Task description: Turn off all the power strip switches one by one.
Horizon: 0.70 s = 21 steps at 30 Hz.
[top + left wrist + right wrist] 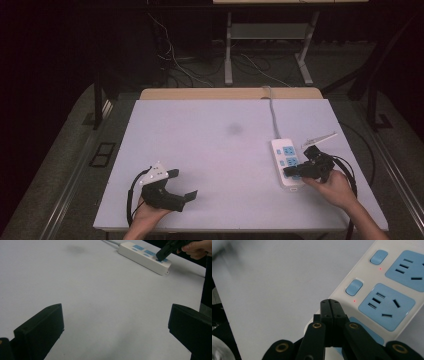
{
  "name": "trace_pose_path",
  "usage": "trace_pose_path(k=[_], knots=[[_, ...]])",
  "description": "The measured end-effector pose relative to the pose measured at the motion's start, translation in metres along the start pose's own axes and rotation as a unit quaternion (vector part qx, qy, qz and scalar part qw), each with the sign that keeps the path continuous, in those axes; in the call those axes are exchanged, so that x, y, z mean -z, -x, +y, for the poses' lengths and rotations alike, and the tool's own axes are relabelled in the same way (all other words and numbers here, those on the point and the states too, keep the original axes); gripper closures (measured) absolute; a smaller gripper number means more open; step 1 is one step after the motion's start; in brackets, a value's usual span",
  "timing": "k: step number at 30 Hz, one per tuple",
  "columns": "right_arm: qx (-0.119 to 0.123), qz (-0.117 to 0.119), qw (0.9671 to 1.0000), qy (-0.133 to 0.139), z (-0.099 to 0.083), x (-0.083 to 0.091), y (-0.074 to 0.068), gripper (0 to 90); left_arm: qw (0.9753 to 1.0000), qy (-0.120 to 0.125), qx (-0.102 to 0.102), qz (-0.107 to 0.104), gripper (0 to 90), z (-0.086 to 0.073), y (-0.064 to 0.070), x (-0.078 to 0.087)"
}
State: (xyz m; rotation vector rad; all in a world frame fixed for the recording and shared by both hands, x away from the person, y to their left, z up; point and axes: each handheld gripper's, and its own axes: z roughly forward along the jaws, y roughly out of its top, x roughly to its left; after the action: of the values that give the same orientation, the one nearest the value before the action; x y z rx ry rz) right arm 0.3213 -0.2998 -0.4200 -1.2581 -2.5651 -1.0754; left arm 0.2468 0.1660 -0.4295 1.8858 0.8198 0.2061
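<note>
Power strip [288, 162], white with blue sockets, lies on the right part of the white table [215, 150], its grey cord [273, 112] running off toward the far edge. Right gripper [291, 172], held in the person's right hand [334, 186], has its jaws pressed together with nothing between them, the tips down on the near end of the power strip beside a blue switch [354, 287]. Small red lights glow by the switches. Left gripper [185, 185] sits well to the left of the power strip, near the table's front edge, jaws spread wide and empty over bare tabletop.
</note>
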Motion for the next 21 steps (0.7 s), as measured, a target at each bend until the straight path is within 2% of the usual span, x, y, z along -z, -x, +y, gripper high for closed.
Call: trace_pose_path(k=[21], knots=[[0.022, -0.017, 0.9996, 0.005, -0.0028, -0.0014, -0.0063, 90.0, 1.0, -0.003, -0.004, -0.001, 0.0, 0.0, 0.0006, -0.0012]])
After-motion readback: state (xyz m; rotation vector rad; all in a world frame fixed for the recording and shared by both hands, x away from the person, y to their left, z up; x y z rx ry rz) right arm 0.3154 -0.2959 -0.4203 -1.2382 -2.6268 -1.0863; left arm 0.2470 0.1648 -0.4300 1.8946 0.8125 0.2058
